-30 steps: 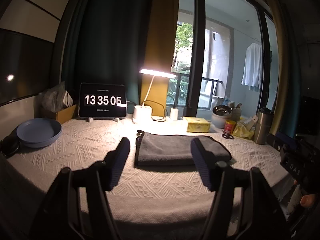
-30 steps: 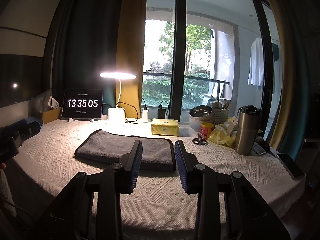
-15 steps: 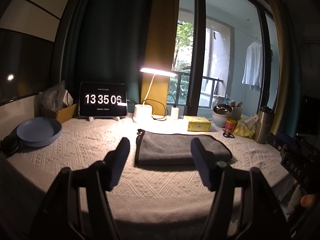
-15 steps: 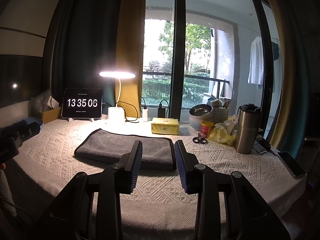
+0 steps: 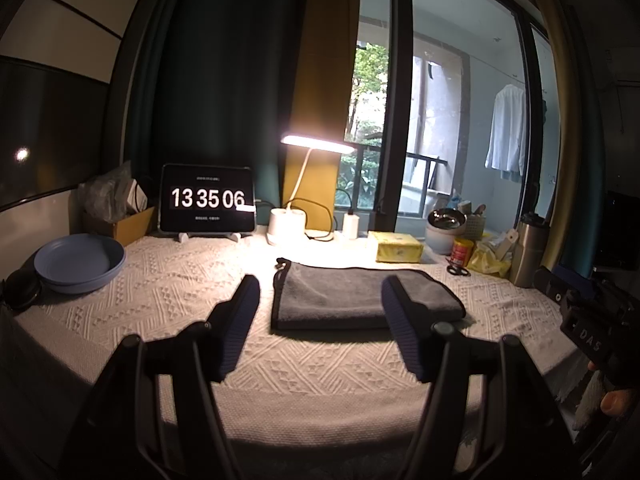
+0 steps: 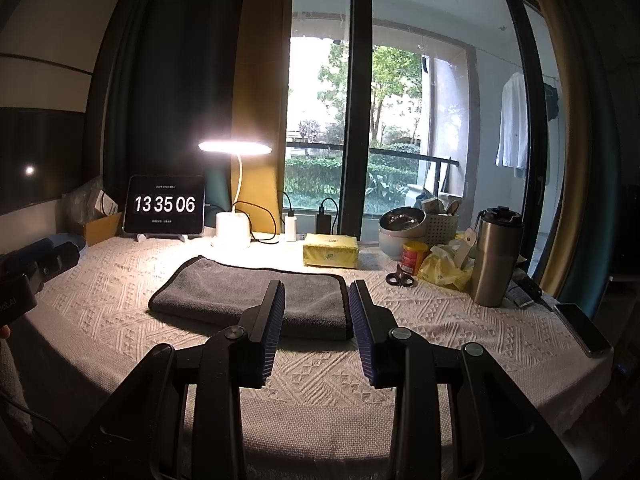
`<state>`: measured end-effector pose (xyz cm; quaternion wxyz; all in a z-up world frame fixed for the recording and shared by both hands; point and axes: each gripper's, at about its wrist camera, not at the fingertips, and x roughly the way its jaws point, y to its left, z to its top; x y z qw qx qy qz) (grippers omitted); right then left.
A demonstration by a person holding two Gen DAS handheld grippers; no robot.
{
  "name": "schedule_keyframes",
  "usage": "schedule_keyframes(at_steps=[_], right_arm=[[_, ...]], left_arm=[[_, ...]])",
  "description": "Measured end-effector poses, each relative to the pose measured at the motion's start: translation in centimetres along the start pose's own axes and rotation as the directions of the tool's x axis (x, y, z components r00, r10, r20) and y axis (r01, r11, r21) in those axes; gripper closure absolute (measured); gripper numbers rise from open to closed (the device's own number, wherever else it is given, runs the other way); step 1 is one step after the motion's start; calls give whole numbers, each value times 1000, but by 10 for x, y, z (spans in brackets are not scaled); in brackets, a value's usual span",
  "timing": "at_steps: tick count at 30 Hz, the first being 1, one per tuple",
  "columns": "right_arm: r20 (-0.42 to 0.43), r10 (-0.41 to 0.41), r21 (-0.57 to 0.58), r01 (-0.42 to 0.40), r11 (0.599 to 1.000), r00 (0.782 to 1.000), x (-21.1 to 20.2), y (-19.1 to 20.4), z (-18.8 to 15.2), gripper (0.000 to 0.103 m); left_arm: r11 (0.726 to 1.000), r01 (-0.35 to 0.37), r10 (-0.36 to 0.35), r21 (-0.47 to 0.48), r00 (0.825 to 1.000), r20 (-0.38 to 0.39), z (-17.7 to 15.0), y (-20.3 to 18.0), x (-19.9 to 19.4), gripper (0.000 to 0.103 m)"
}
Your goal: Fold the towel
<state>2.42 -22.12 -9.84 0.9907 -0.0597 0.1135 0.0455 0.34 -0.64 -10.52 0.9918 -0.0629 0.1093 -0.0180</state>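
Note:
A grey towel (image 5: 344, 296) lies folded into a flat rectangle in the middle of the table; it also shows in the right wrist view (image 6: 248, 296). My left gripper (image 5: 320, 292) is open and empty, held back from the towel's near edge with its fingers spread wide. My right gripper (image 6: 316, 292) is open with a narrower gap and empty, held short of the towel's near right corner. Neither gripper touches the towel.
A white knitted cloth (image 5: 168, 280) covers the table. A blue bowl (image 5: 78, 264) sits at the left. A clock tablet (image 5: 206, 198), lit lamp (image 5: 286, 228), yellow tissue pack (image 6: 330, 250), scissors (image 6: 400, 279), steel tumbler (image 6: 494, 258) and phone (image 6: 582, 328) stand around the back and right.
The clock has gone from 13 35 05 to 13 35 06. Both grippers and the towel have stayed almost still.

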Motion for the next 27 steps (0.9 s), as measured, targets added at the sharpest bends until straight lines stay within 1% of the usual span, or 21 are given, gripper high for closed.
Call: schedule_keyframes(at_steps=[12,17,19,20,22,24,25,27], right_arm=[[-3,1,1,-1,1000,1000,1,1,-1,67],[-4,1,2,-1,1000,1000,1,2,-2,67],[-5,1,1,-1,1000,1000,1,2,-2,67],[-4,1,1,-1,1000,1000,1,1,-2,67],[-7,2,2,-2,1000,1000,2,2,-2,67],[-12,3,2,-3,1000,1000,4,2,-4,67],[-13,3,1,-3,1000,1000,3,3,-5,67],[-13,3,2,-3,1000,1000,4,3,-5,67]], left_arm=[[1000,-2,2,0,1000,0,0,0,0,38],[1000,-12,12,-11,1000,-12,-2,7,1,38],[999,-50,50,10,999,6,-3,5,0,38],[998,-56,56,26,998,13,-4,3,-1,38],[998,-49,49,27,999,9,-4,3,-1,38],[999,-41,40,20,999,29,-5,4,-2,38],[999,-50,49,18,998,36,-5,4,-2,38],[999,-36,36,8,999,27,-3,6,-2,38]])
